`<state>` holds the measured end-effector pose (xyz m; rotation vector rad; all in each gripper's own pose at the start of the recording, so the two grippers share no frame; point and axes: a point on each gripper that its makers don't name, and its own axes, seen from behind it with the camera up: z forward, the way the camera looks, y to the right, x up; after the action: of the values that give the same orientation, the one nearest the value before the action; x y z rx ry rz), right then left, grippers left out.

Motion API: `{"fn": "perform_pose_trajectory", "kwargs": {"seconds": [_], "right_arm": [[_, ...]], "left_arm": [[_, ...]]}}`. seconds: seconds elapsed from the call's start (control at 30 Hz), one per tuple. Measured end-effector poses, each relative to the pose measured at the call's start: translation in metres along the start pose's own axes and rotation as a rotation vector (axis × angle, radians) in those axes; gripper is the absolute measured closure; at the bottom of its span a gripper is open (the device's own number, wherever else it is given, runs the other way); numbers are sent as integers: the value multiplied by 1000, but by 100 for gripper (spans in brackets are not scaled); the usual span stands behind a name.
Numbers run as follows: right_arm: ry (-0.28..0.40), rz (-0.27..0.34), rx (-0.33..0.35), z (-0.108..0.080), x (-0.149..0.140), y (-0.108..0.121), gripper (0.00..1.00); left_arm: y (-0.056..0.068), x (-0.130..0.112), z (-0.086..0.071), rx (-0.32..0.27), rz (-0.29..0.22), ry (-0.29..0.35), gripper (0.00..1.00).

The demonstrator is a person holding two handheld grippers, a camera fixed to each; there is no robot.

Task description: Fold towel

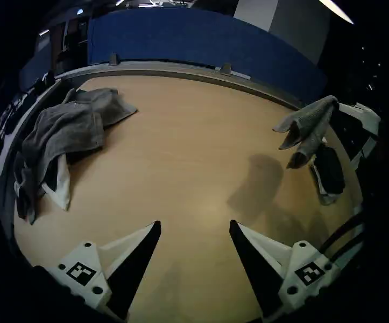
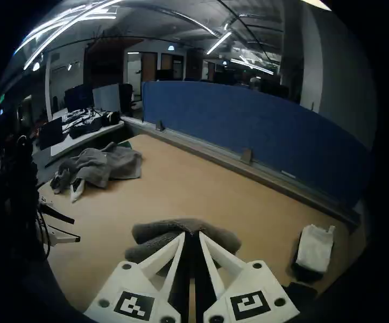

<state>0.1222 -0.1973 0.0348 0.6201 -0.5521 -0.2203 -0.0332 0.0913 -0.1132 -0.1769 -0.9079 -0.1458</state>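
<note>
Right tongs (image 2: 192, 234) pinch gray towel (image 2: 151, 229), lifted off tabletop (image 1: 194, 134). Left tongs (image 1: 194, 225) wide, empty. Folding looks not started; towel pile (image 1: 70, 132) waits.

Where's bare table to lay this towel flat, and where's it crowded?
Free: the wide middle of the table, between the grey towel pile far left and the blue divider, just ahead of the open left tongs. Crowded: around that pile, and the right edge by the folded white cloth.
</note>
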Motion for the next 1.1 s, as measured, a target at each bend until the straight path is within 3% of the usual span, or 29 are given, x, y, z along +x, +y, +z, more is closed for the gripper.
{"fn": "perform_pose_trajectory", "kwargs": {"seconds": [0.27,0.8,1.1], "right_arm": [[-3,31,-30,-13,-1,41,98],[-47,38,-183,-48,-14,168,98],[-63,57,-223,-50,-24,208,98]], "left_arm": [[2,1,-4,4,10,-1,6],[8,-3,-1,12,28,-11,6],[15,-1,1,15,37,-17,6]]}}
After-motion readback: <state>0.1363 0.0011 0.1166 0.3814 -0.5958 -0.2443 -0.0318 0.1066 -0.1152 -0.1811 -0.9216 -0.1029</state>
